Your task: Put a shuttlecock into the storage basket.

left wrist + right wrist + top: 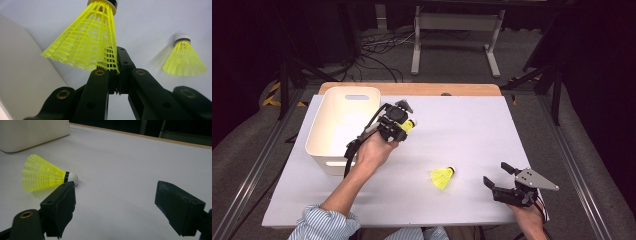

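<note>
The left gripper (404, 125) pinched a yellow plastic mesh shuttlecock (87, 40) by its skirt beside the white plastic bin (343, 125), seemingly for dropping in; the right gripper (497, 176) waited spread near the second shuttlecock (442, 177) lying on the table.

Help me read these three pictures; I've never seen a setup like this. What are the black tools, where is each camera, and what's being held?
A person holds a two-jaw gripper in each hand. One camera looks down from above; the others ride on the grippers and look along their black jaws. On the white table stands a cream bin. The left gripper is shut on the skirt of a yellow shuttlecock, next to the bin. A second shuttlecock lies on its side on the table. The right gripper is open, holding nothing, near that shuttlecock.
</note>
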Motion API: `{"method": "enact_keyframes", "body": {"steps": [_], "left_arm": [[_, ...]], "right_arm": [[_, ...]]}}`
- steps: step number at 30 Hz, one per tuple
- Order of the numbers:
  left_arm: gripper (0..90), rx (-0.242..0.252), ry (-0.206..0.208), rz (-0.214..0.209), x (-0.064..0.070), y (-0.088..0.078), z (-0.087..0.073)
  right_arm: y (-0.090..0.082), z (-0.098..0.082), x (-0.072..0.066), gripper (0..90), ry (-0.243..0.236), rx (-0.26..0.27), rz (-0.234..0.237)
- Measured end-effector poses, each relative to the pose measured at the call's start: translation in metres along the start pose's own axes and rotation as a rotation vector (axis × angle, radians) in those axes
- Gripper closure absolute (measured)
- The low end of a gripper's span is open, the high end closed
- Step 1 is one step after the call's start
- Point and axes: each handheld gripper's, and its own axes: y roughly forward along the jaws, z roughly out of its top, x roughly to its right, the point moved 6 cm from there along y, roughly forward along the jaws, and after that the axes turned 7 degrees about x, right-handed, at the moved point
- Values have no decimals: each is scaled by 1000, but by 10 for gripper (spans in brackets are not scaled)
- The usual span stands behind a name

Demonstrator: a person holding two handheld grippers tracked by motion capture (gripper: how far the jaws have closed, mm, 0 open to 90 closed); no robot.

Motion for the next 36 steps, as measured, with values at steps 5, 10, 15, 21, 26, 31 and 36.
{"method": "enact_keyframes", "body": {"steps": [5,10,15,21,26,31,36], "left_arm": [[884,5,-10,1,-5,-5,2],[884,13,-13,-1,-9,-9,3],[883,31,-27,-11,-12,-14,5],[884,36,-25,-7,-17,-19,7],[884,43,-34,-5,-20,-23,8],[883,44,-38,1,-24,-27,9],[884,48,-37,10,-25,-33,12]], "right_arm": [[0,0,0,174,-1,-2,0],[0,0,0,175,0,-2,-2],[0,0,0,175,-2,-2,-2],[0,0,0,176,-4,-2,-2],[0,0,0,175,-4,-1,-1],[0,0,0,175,-4,-1,-1],[0,0,0,175,-3,-1,-2]]}}
